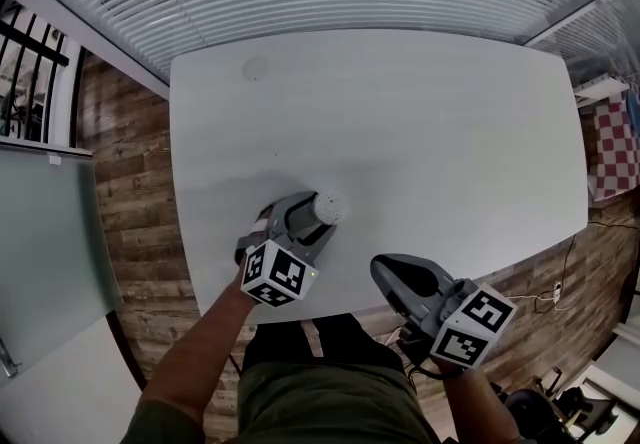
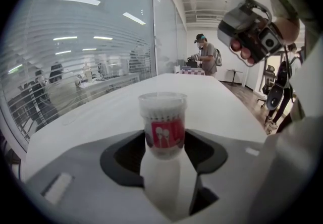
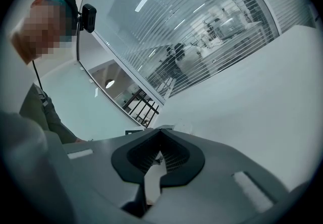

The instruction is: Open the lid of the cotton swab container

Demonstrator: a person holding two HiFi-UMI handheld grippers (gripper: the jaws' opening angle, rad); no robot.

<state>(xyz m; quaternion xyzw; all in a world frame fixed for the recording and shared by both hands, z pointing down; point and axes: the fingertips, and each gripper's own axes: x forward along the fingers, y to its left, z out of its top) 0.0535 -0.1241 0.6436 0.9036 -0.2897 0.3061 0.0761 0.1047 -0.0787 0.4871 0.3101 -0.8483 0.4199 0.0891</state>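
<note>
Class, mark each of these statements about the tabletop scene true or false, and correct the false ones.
1. The cotton swab container stands upright on the table. True.
2. Its lid is off. False: the lid is on.
3. The container stands between the jaws of the left gripper. True.
4. The right gripper has its jaws wide apart. False: they are shut, with nothing between them.
5. The right gripper touches the container. False: it is apart from it, near the table's edge.

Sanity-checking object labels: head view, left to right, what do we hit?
left gripper's marker cube → cotton swab container → right gripper → right gripper's marker cube → red-checked cloth, beyond the table's right end
</note>
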